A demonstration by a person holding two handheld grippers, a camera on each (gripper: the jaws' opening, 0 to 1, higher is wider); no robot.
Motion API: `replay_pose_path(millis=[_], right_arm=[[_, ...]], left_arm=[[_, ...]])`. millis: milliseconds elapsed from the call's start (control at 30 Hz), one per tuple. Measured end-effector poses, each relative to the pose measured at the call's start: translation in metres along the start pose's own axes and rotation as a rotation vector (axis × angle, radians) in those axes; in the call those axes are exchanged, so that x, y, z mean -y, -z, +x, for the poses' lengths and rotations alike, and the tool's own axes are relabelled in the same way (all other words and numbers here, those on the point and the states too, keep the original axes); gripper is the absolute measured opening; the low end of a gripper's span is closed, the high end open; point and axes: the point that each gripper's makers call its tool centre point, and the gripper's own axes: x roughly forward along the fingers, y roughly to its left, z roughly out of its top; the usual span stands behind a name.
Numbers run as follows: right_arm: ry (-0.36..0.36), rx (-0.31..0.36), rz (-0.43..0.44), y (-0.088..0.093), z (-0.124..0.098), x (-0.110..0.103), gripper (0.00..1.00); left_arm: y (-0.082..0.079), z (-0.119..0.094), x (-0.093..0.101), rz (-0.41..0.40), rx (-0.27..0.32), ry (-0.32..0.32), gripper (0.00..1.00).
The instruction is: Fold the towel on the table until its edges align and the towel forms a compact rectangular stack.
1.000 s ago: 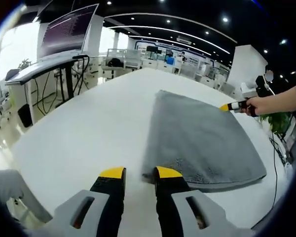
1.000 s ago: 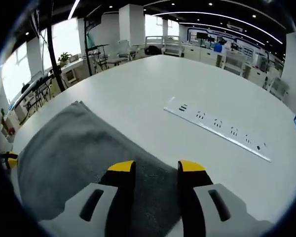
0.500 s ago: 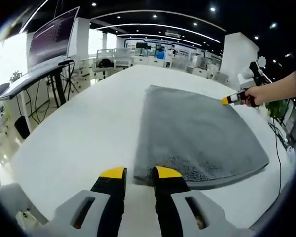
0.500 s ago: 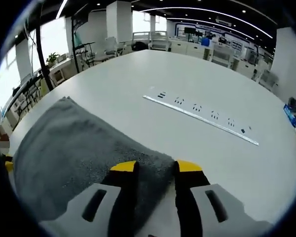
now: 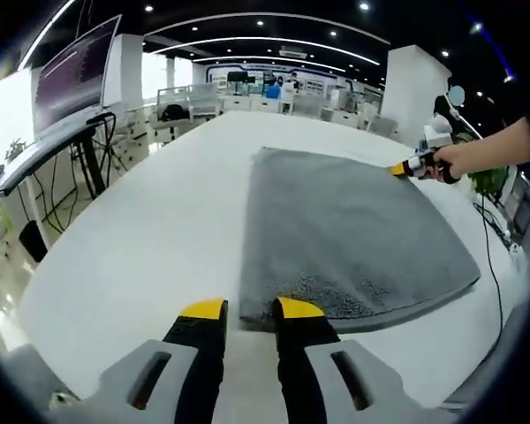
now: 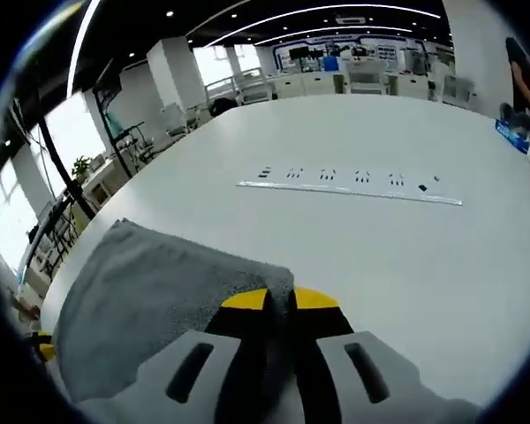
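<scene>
A grey towel [image 5: 353, 230] lies flat on the white table [image 5: 132, 238]. My left gripper [image 5: 251, 309] is open, its yellow tips on either side of the towel's near left corner. At the towel's far right corner a hand holds my right gripper [image 5: 408, 166]. In the right gripper view the right gripper [image 6: 280, 300] is shut, its jaws pressed together on a corner of the towel [image 6: 150, 300]. A yellow tip of the left gripper [image 6: 40, 349] peeks in at that view's lower left edge.
A long white power strip [image 6: 349, 187] lies on the table [image 6: 406, 265] beyond the towel. A desk with a large monitor [image 5: 71, 79] and hanging cables stands off the table's left side. Small items [image 6: 517, 132] sit at the table's far right.
The right gripper's jaws have gone from open to shut on the towel's corner. The left gripper has edged closer to the near corner, its jaws still apart.
</scene>
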Motion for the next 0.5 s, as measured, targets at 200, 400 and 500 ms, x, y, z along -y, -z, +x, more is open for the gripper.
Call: replay_pose_path(millis=[200,400,500], right_arm=[[0.035,-0.003,-0.110,0.004,-0.009,0.013,0.07],[0.030,-0.026,-0.305,0.005,-0.010,0.017,0.05],[0.024,-0.019,-0.266,0.007,-0.013,0.025,0.05]], left_arm=[[-0.004,0.009,0.016,0.072,-0.016,0.080,0.16],[-0.005,0.012,0.024,0.098,-0.049,0.097,0.13],[-0.006,0.014,0.033,0.115,-0.064,0.120,0.11]])
